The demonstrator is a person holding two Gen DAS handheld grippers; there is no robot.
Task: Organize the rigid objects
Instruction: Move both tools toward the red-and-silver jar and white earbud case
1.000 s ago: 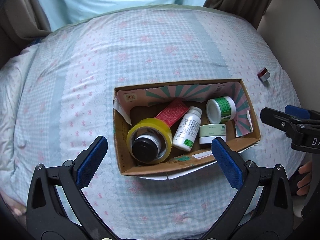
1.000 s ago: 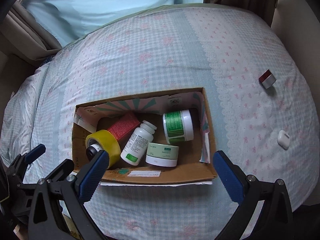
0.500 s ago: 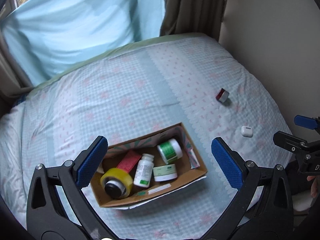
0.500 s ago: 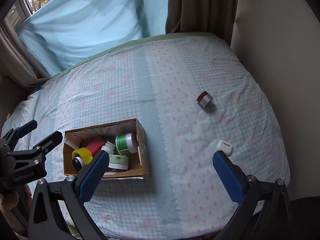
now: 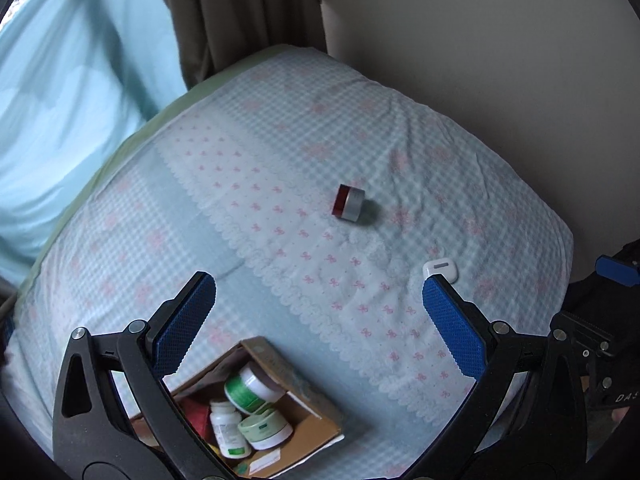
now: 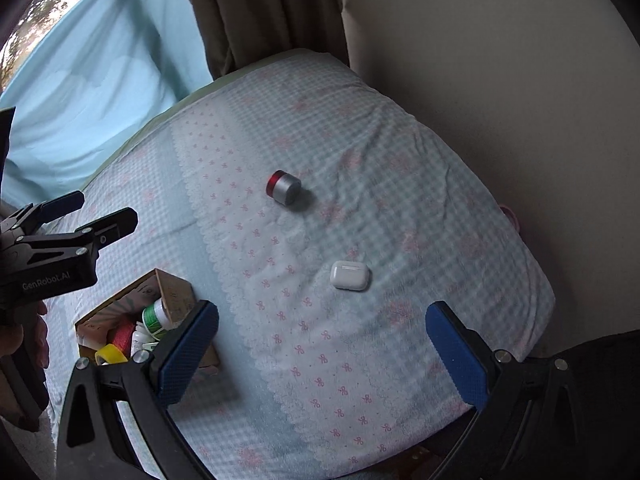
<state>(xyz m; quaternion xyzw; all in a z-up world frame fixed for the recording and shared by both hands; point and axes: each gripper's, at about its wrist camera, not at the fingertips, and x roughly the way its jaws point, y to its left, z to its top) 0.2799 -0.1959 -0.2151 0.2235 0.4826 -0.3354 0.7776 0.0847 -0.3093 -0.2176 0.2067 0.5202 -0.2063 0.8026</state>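
Note:
A small red and silver jar (image 5: 349,202) lies on its side on the bed, also in the right wrist view (image 6: 283,187). A white earbud case (image 6: 349,275) lies nearer, and shows behind my left finger (image 5: 441,270). A cardboard box (image 5: 310,424) holds white-and-green jars, a white bottle, a red box and a yellow tape roll; it also shows in the right wrist view (image 6: 173,292). My left gripper (image 5: 320,316) is open and empty above the box's far side. My right gripper (image 6: 322,344) is open and empty, just short of the earbud case.
The bed has a pale blue checked cover (image 6: 400,208) with pink bows. A beige wall (image 6: 500,80) runs along its right edge. A brown curtain (image 6: 260,12) and light blue fabric (image 6: 100,80) lie beyond the far end.
Both grippers have swung right and away from the box. The box has slid to the lower left of both views, and the jar and earbud case have come toward the middle.

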